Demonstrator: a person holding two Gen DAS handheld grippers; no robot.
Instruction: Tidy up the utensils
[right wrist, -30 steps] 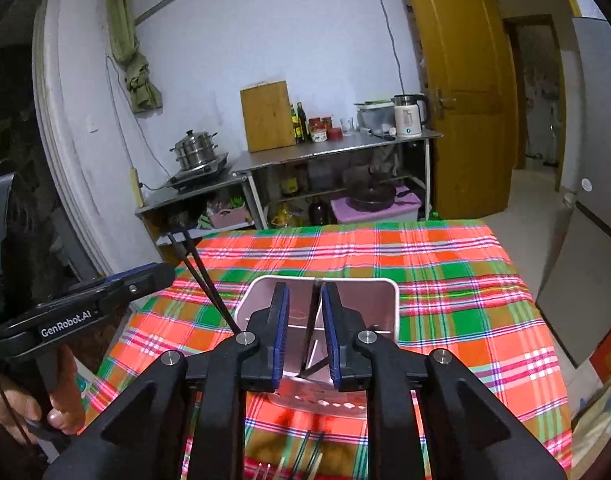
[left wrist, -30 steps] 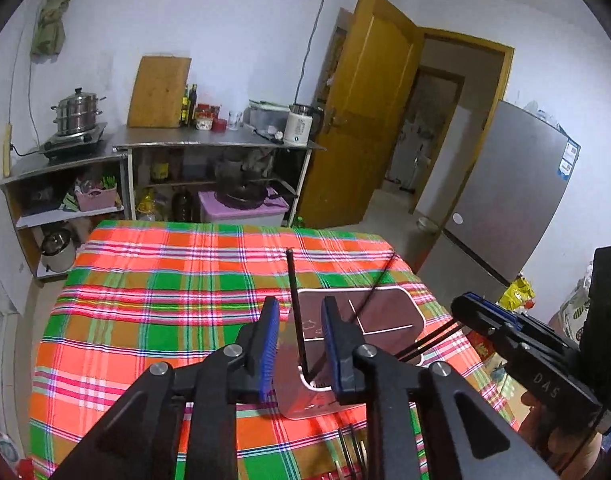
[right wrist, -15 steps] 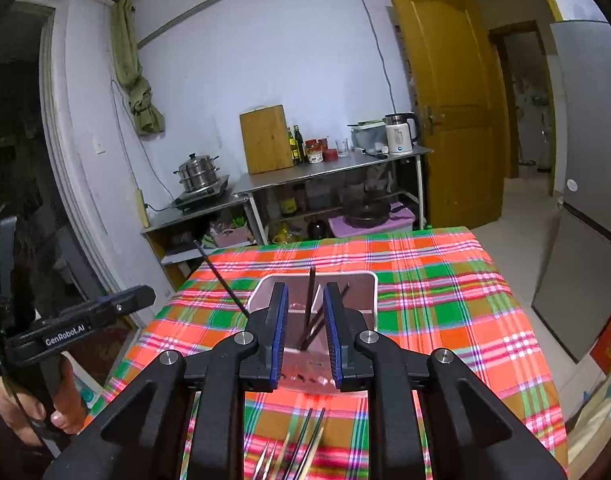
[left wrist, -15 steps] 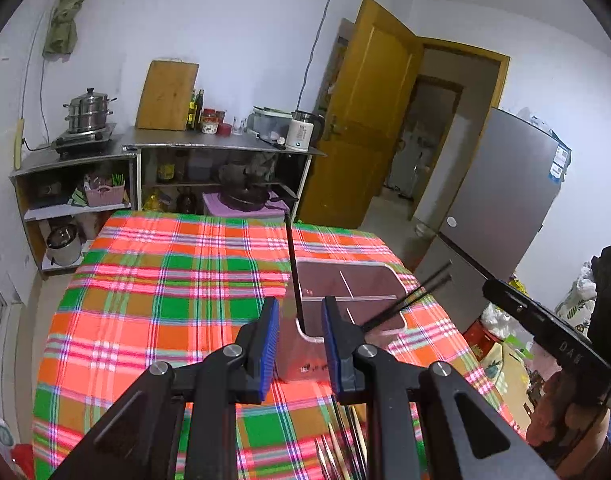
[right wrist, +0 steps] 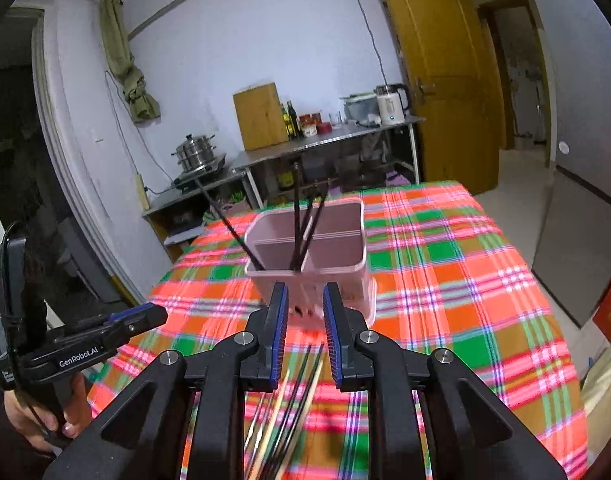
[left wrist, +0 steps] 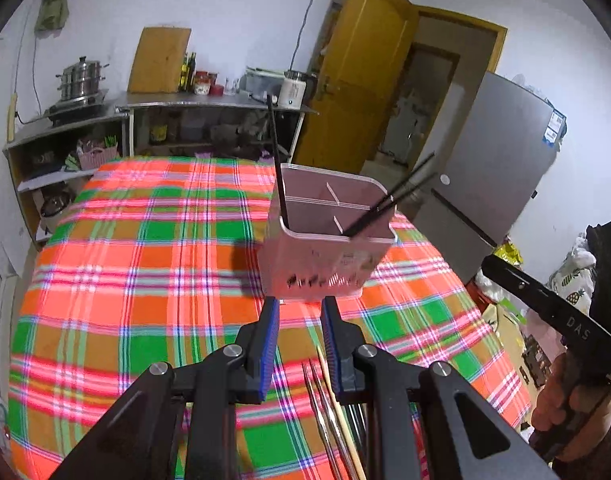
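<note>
- My left claw (left wrist: 299, 344) sits low centre in its own view, fingers apart with nothing between them, pointing level over the plaid-covered counter (left wrist: 145, 264) toward the pink utensil caddy (left wrist: 329, 256).
- My right claw (right wrist: 304, 334) sits low centre in the right wrist view, likewise spread and gripping nothing, aimed at the same caddy (right wrist: 309, 276) just beyond its tips.
- The caddy stands upright at mid-frame on the counter, split by dividers into compartments.
- Black chopsticks (right wrist: 301, 224) stand in it: from the right view a cluster leans up from the near middle compartment, and a single one (right wrist: 225, 220) tilts out toward the upper left.
- In the left view one chopstick (left wrist: 276, 160) rises nearly upright at the caddy's near left corner; a pair (left wrist: 393, 196) slants toward the upper right.
- Loose utensils (right wrist: 289, 408), dark sticks and pale ones, lie on the cloth under and between my right claw's fingers; the left view shows them (left wrist: 333, 412) beneath the left claw, bottom centre.
- The right-hand rig (left wrist: 553, 320) appears at the left view's right edge, the left-hand rig (right wrist: 93, 344) at the right view's lower left.
</note>
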